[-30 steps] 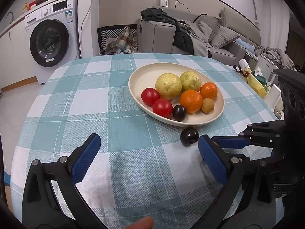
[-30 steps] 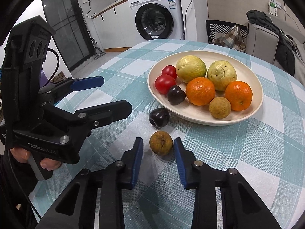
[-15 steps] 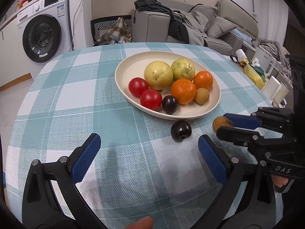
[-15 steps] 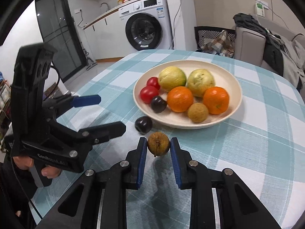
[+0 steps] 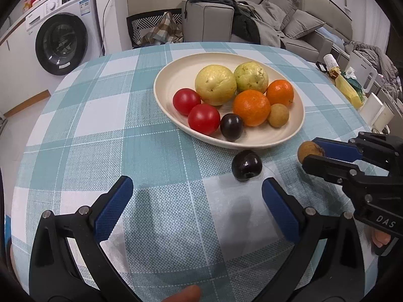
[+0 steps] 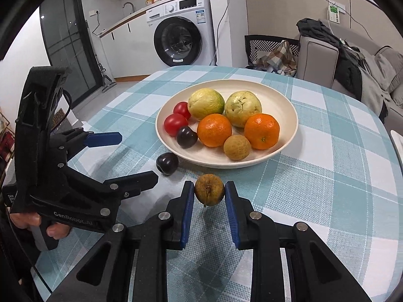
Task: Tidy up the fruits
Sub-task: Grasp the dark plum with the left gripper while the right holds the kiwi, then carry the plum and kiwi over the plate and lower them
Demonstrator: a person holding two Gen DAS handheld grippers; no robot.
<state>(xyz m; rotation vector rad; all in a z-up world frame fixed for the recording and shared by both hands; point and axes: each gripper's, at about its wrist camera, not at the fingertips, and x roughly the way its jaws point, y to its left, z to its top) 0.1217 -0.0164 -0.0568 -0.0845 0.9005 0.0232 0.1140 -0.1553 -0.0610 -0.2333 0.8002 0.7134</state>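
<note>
A cream oval plate (image 5: 166, 75) (image 6: 282, 93) on the checked table holds two red tomatoes, two yellow-green guavas, two oranges, a dark plum and a small brown fruit. A second dark plum (image 5: 246, 165) (image 6: 167, 163) lies on the cloth just in front of the plate. My right gripper (image 6: 209, 191) is shut on a small brown fruit (image 6: 209, 189) (image 5: 308, 151) and holds it above the table near the plate's front rim. My left gripper (image 5: 196, 201) is open and empty, just short of the loose plum; it also shows in the right wrist view (image 6: 131, 156).
The round table has a teal and white checked cloth (image 5: 100, 138). A washing machine (image 5: 63, 40), a chair with a plaid cloth (image 5: 156, 27) and a grey sofa (image 5: 252, 22) stand beyond it. Small items (image 5: 350, 88) sit at the table's far right edge.
My right gripper closed on the small brown fruit and lifted it off the cloth toward the plate. My left gripper stayed open and drew slightly closer to the loose plum.
</note>
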